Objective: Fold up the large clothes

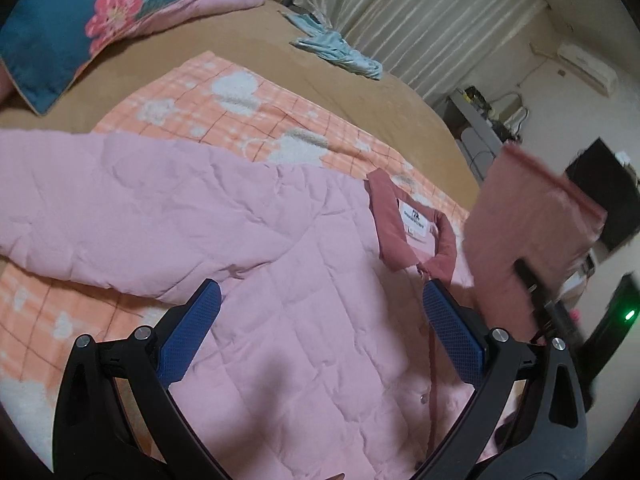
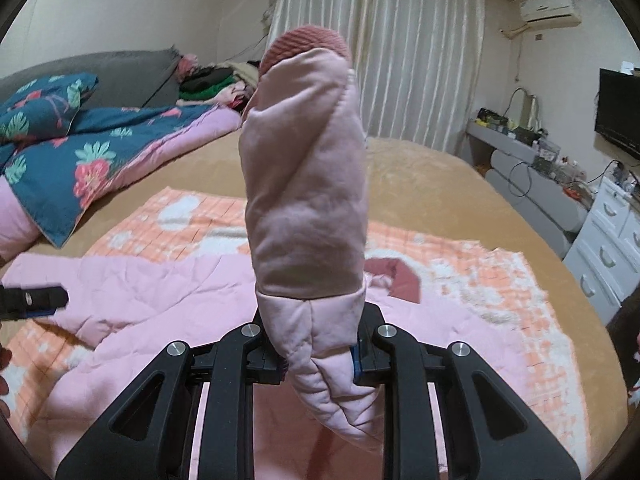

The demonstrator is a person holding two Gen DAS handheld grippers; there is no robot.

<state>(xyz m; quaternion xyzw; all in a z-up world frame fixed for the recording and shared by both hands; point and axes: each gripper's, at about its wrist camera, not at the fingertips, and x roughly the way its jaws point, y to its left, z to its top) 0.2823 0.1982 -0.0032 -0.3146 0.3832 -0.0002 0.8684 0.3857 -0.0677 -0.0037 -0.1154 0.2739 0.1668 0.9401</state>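
A pink quilted jacket (image 1: 248,264) with a darker pink collar (image 1: 400,236) and a white label lies spread on an orange checked blanket (image 1: 256,120) on the bed. My left gripper (image 1: 320,312) is open just above the jacket's chest, its blue pads (image 1: 452,328) on either side of the fabric, holding nothing. My right gripper (image 2: 320,356) is shut on the jacket's sleeve (image 2: 308,184), which stands up in front of the camera with its ribbed cuff (image 2: 304,44) on top. That lifted sleeve (image 1: 532,224) also shows at the right of the left wrist view.
The bed has a tan cover (image 2: 440,184). A blue floral quilt (image 1: 80,24) lies at the head end and a light blue cloth (image 1: 340,52) near the curtains (image 2: 380,52). A desk, white drawers (image 2: 608,248) and a TV stand right of the bed.
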